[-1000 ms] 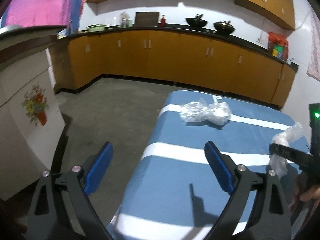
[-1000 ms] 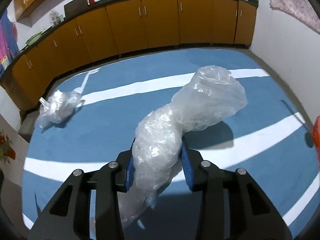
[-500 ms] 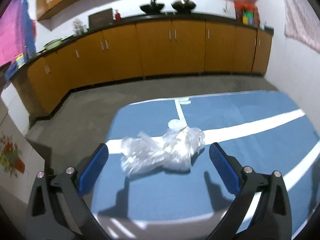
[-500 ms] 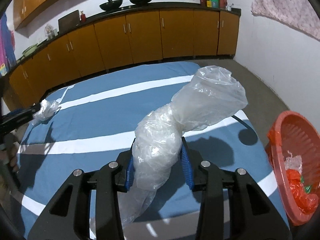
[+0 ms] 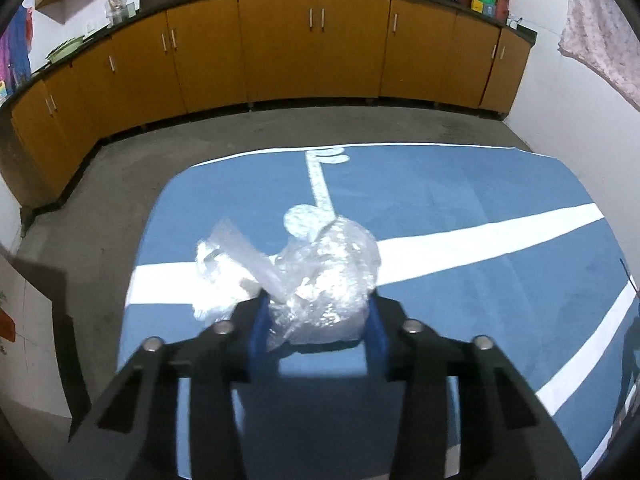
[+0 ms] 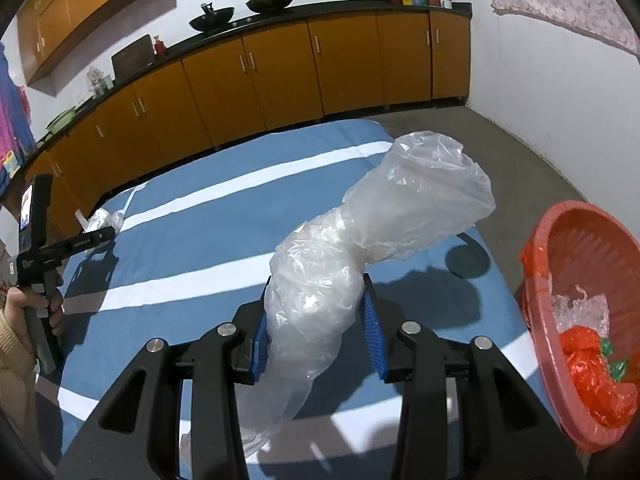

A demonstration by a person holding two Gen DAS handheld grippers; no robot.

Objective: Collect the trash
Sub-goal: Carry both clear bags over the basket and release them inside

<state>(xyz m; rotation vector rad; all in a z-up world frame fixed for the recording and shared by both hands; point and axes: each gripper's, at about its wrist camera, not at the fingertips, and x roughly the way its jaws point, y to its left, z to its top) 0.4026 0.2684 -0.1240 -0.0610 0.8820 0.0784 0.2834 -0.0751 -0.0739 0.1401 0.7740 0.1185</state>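
Observation:
A crumpled clear plastic wrap point(image 5: 332, 264) lies on the blue white-striped table cover point(image 5: 440, 200) near its left end. My left gripper point(image 5: 318, 328) is down over it. Its jaws are closing, and the blue pads point(image 5: 259, 330) press the bundle from both sides. In the right wrist view my right gripper point(image 6: 314, 328) is shut on a long clear plastic bag point(image 6: 420, 196), held above the table's right end. The bag's puffed top sticks out ahead and its tail hangs below the fingers. A red basket point(image 6: 536, 240) with trash inside stands to the right.
Orange cabinets point(image 5: 312, 48) under a black counter run along the far wall, with grey floor between them and the table. A white wall point(image 6: 560, 100) rises behind the basket. A person's hand point(image 6: 24, 304) holds the left gripper at the table's left end.
My left gripper came in over the crumpled wrap and its wide jaws closed around it. The right gripper swung right with its bag, bringing the red basket into view.

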